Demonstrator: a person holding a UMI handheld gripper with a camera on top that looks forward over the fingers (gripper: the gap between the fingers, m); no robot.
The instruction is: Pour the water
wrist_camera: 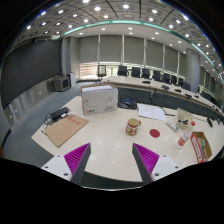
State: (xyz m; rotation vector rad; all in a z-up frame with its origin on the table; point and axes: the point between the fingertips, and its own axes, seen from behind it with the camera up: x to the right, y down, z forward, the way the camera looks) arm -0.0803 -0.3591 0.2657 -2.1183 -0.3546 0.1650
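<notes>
Rows of ceiling lights and a band of shaded windows frame a large office room, with dark desks and chairs lining the far wall. Closer in, a pale cream counter (105,145) spreads out under the gripper (112,160), whose two fingers stand wide apart with nothing between them; their magenta pads (76,157) face each other across bare counter. Beyond the fingers, near the middle of the counter, sits a small tan cylindrical cup (133,126). Just beside it on the right lies a small red round disc (155,132). Farther right stands a clear plastic bottle (184,124), upright, with an orange and green flat packet (201,147) near it. A brown flat cardboard sheet (66,128) lies off to the left, and a white boxy machine (99,98) stands at the counter's far side.
</notes>
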